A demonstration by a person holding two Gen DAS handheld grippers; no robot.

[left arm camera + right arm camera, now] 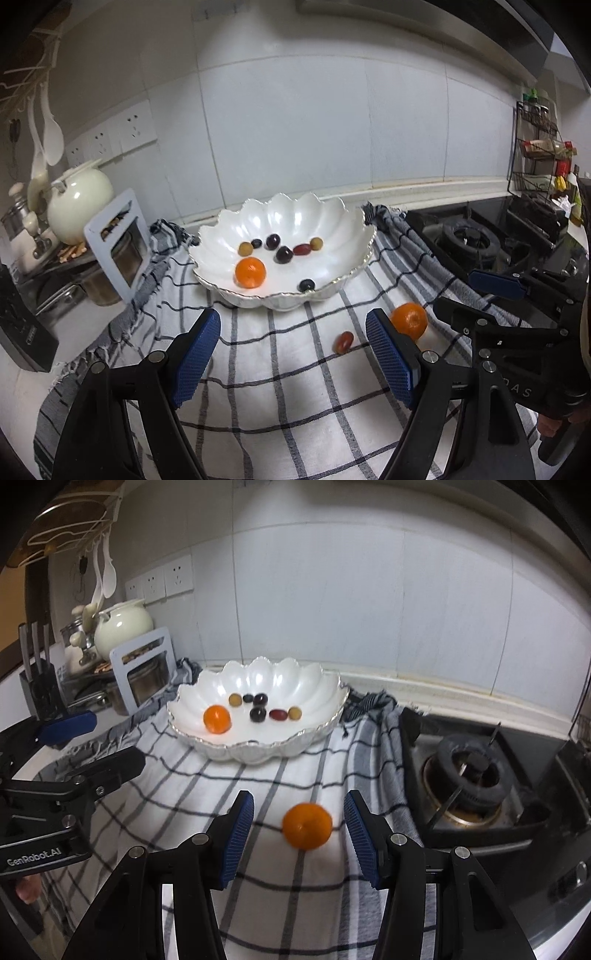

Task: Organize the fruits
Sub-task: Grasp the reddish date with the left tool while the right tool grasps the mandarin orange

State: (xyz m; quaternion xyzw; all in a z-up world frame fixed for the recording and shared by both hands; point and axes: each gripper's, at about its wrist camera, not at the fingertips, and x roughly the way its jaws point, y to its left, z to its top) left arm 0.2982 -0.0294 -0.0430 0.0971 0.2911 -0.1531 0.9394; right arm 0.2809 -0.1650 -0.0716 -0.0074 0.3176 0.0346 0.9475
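Checked cloth (295, 904) bears orange (307, 825) between open right claw (298, 840).

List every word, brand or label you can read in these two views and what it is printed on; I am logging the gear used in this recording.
"GenRobot.AI": white print on the black body of the left gripper, seen in the right wrist view.
"DAS": partial, faint letters on the black body of the right gripper, seen in the left wrist view; the rest is cut off.
Labels on the bottles in the spice rack: too small and blurred to read.
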